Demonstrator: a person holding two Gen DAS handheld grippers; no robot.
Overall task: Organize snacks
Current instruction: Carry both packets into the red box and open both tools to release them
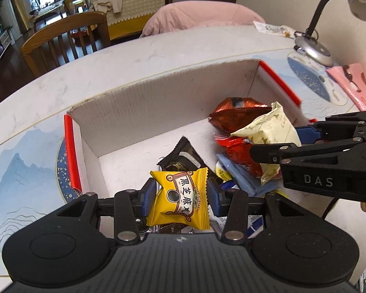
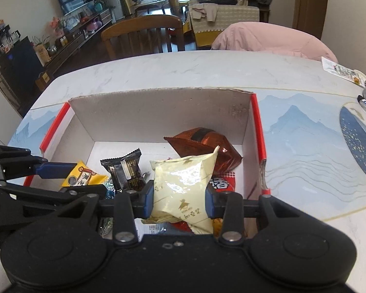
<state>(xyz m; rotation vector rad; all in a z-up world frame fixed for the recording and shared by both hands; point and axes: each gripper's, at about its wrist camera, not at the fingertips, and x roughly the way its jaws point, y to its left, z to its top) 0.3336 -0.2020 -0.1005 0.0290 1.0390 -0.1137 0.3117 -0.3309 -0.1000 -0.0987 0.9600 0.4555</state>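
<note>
Yellow foil shows between the jaws of the left gripper (image 1: 182, 195): they are clamped on a small yellow snack packet (image 1: 180, 196) printed with dark characters, held above the near part of the cardboard box (image 1: 158, 102). The right gripper (image 2: 180, 195) has its jaws pressed onto a cream snack packet (image 2: 183, 185), which hangs over the right side of the same box. Both grippers point steeply down into it, side by side.

On the box floor lie a black packet (image 2: 124, 171), a glossy brown packet (image 2: 202, 146) toward the far right corner, and a red one (image 2: 223, 183) partly under the cream packet (a pale blue packet (image 1: 241, 175) sits near them, though whether it touches the red one is hard to tell). The box, open-topped with red edges, stands on a white table (image 2: 183, 70) printed with blue mountains. A desk lamp (image 1: 317, 46) stands at the table's far right.
</note>
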